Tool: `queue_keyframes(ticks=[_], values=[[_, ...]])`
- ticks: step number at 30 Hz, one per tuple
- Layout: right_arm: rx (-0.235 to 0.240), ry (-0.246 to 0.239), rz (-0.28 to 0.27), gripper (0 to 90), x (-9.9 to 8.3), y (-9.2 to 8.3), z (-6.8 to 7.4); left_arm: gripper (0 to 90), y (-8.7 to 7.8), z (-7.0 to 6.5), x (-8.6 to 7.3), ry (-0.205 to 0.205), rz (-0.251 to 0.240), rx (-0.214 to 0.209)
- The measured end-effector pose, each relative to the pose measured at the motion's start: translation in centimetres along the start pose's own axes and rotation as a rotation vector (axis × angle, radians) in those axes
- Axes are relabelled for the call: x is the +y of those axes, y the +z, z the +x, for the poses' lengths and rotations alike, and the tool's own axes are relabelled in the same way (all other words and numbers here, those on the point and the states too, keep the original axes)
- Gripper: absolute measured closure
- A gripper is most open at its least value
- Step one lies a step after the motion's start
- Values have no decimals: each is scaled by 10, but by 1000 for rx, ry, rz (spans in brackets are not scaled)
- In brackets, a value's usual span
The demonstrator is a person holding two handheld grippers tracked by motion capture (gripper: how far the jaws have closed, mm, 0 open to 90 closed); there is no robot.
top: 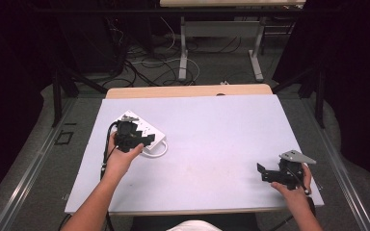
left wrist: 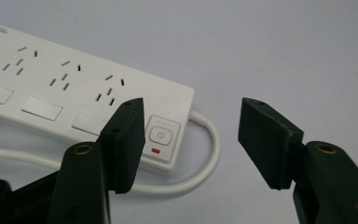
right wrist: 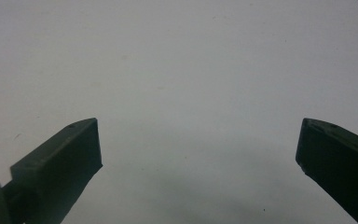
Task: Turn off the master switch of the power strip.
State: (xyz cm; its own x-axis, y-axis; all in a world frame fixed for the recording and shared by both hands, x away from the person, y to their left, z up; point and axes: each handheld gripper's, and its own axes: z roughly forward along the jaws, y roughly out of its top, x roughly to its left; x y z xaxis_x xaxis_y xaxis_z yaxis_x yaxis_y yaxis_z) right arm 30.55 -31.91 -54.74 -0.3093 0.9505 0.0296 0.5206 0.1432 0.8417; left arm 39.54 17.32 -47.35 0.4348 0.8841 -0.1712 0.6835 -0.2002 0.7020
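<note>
A white power strip lies on the left part of the white table top, its white cable looped beside it. In the left gripper view the strip shows three socket groups, a power button and a small red light. My left gripper hovers at the strip's button end, open, with nothing between its jaws; its left jaw overlaps the strip's corner in that view. My right gripper rests near the table's front right corner, wide open over bare table.
The table's wooden far edge borders a floor strewn with cables. Another desk's metal legs stand behind. Dark frames flank both sides.
</note>
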Motion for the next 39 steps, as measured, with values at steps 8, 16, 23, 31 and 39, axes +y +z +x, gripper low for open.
queue_keyframes(ticks=[8,16,23,31,39], values=[[-3,-3,2,0,0,-1,-1,383,-11,0,-3,27,-19,13],[-4,-4,1,0,0,-1,-1,329,-22,3,-7,69,-45,54],[-11,-5,-5,0,0,-1,-1,291,-32,9,-15,89,-86,62],[-7,-6,0,0,0,-1,-1,234,-42,13,-27,56,-76,42],[-10,-2,-11,0,0,-1,0,159,-46,20,-38,11,-106,63]])
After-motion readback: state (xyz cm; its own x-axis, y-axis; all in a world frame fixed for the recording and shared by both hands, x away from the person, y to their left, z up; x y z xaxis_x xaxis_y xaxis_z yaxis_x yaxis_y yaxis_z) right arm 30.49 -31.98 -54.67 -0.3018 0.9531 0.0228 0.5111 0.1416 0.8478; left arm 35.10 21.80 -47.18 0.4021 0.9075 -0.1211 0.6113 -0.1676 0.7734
